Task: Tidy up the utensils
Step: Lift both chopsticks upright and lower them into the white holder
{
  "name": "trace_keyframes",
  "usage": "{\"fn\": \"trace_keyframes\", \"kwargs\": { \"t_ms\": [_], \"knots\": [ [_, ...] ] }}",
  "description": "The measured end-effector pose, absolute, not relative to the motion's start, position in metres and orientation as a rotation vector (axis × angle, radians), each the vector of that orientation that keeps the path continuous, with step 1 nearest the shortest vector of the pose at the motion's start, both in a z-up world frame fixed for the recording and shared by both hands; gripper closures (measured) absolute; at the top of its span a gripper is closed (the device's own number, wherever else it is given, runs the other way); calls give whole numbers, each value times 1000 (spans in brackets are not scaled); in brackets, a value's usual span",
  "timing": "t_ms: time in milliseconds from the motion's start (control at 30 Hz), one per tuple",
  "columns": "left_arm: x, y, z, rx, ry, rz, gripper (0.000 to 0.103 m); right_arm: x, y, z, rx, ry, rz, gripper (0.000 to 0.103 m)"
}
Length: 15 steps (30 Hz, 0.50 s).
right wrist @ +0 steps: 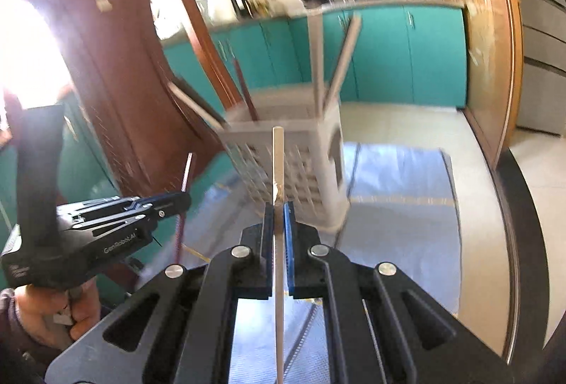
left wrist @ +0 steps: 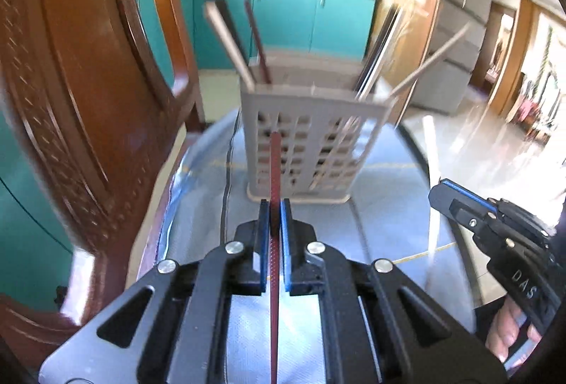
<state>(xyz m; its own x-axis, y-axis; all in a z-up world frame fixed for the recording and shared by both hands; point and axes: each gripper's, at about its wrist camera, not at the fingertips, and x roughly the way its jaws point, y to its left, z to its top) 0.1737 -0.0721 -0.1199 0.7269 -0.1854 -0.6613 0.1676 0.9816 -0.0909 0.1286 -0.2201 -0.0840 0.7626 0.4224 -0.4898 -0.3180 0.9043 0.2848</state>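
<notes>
Chopsticks look light, stiff and slick: the left tool (left wrist: pixel 275 207) pinches a red chopstick (left wrist: pixel 275 164) mid-shaft, the right tool (right wrist: pixel 279 209) a pale chopstick (right wrist: pixel 278 157). Gripping mid-length should steady each toward the slotted holder (left wrist: pixel 307 150) on the far surface (left wrist: pixel 389 217).

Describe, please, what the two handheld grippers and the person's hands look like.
Both the left gripper and the right gripper have black angular linkage bodies with silver round pivot pins and blue finger pads. White lettering marks their sides. Bare hands grip the handles; a dark sleeve covers the left wrist.
</notes>
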Motion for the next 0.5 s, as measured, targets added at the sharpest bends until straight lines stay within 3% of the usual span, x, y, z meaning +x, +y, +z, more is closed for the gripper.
{"fn": "trace_keyframes", "kwargs": {
  "t_ms": [267, 500],
  "knots": [
    [152, -45, -23, -144, 563, -304, 96, 123, -250, 8, 294, 397, 467, 97],
    [182, -35, 41, -220, 392, -344, 96, 159, -264, 70, 379, 218, 417, 97]
  ]
}}
